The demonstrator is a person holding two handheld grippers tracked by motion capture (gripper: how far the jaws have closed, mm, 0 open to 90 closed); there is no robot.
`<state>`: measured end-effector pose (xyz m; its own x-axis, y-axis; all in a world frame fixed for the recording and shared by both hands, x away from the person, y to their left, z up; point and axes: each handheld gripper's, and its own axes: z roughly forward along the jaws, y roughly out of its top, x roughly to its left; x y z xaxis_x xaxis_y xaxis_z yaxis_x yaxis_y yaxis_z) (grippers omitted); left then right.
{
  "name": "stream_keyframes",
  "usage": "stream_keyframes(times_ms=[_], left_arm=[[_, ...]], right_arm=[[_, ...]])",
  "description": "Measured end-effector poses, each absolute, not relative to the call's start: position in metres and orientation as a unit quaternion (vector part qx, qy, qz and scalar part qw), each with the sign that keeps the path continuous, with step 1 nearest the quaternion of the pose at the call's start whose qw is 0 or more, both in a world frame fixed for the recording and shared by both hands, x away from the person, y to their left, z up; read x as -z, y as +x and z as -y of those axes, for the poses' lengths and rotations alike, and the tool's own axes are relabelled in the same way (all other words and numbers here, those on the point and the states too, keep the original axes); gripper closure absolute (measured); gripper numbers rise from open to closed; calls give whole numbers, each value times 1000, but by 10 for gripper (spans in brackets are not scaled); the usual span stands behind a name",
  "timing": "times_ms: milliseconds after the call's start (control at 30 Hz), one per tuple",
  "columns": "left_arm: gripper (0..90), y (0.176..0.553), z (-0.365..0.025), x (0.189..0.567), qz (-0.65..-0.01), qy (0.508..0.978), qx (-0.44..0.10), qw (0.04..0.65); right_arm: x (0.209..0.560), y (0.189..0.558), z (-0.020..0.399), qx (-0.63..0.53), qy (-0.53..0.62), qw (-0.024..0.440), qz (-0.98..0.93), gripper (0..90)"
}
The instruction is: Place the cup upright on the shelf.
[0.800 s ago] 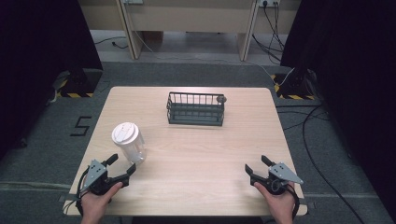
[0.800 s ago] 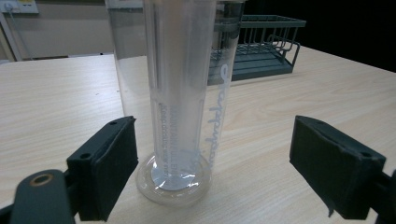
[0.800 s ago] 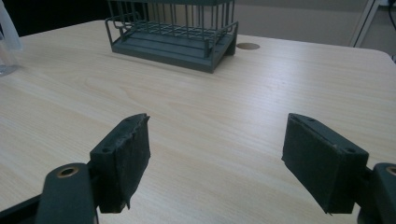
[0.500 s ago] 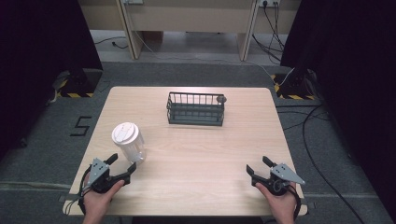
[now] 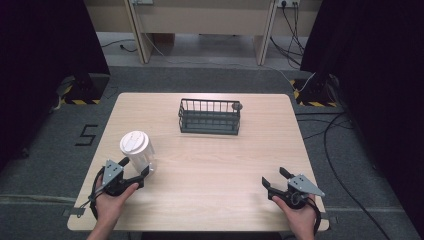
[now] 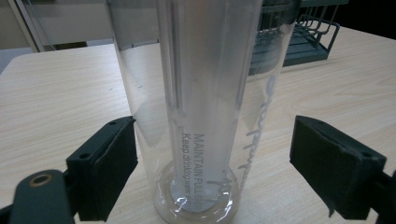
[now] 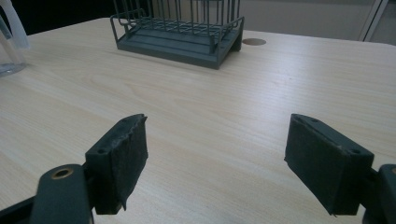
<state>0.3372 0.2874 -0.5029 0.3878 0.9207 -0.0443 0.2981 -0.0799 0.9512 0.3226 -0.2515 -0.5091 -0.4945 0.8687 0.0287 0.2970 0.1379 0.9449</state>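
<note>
High view, tumbler: a clear plastic tumbler point(image 5: 139, 153) with a white lid stands upright near the table's front left corner.
High view, left gripper: the left gripper point(image 5: 137, 169) lies low at the front left edge, held in a hand point(image 5: 111, 202), its jaws spread to either side of the tumbler's base.
High view, right gripper: the right gripper point(image 5: 274, 178) sits near the front right corner in the other hand point(image 5: 299, 214), jaws apart over bare wood, well away from the tumbler.
High view, rack: a dark wire rack point(image 5: 209, 116) stands at the far middle of the wooden table point(image 5: 210, 170), well apart from both grippers.
Left gripper view, tumbler: the tumbler point(image 6: 201, 102) stands upright between the two black pads, its base on the wood, grey printed text running up its wall.
Left gripper view, claw: the jaws are apart; the pad point(image 6: 109, 163) at the view's left sits just beside the wall, and I cannot tell if it touches; the other pad stands clear of it.
Left gripper view, rack: the wire rack point(image 6: 308, 37) shows behind the tumbler.
Right gripper view, claw: the jaws are wide apart with nothing between them but table point(image 7: 210, 121).
Right gripper view, rack: the rack point(image 7: 180, 30) stands ahead, and the tumbler's base point(image 7: 10, 51) shows at the far left edge.
</note>
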Motion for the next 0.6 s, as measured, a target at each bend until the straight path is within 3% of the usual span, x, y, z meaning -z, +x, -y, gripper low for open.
stream_keyframes(times_ms=[600], left_arm=[[143,360,-287,515,-460,667,-296,505]], right_arm=[[510,324,251,-502,416,281,-704,212]])
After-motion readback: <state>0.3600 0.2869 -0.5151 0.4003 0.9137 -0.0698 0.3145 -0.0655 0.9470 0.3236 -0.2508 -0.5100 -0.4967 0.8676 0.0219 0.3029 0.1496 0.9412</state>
